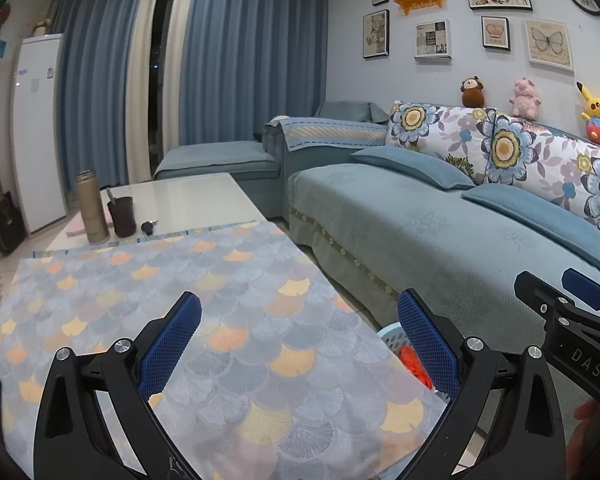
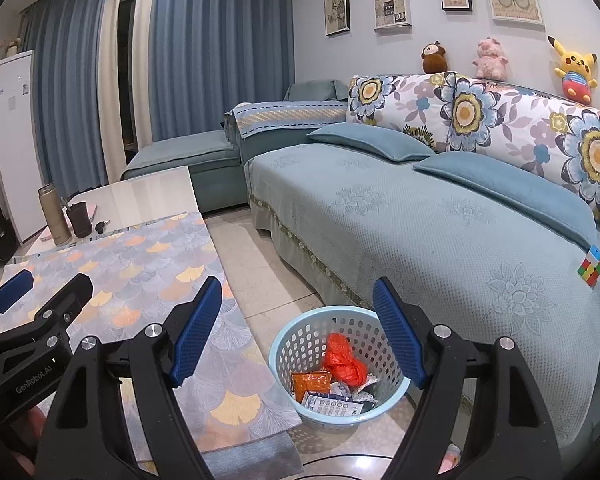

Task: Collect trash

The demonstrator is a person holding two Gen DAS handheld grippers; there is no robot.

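Perforated plastic basket [image 2: 300, 344], cloth sofa [image 2: 420, 220]

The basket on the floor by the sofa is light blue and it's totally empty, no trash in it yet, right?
Not quite. The basket is light blue and stands on the floor by the sofa, but it is not empty. The right wrist view shows a crumpled orange bag and some wrappers lying inside it.

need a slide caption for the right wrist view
Open right gripper above a blue basket of trash beside the sofa.
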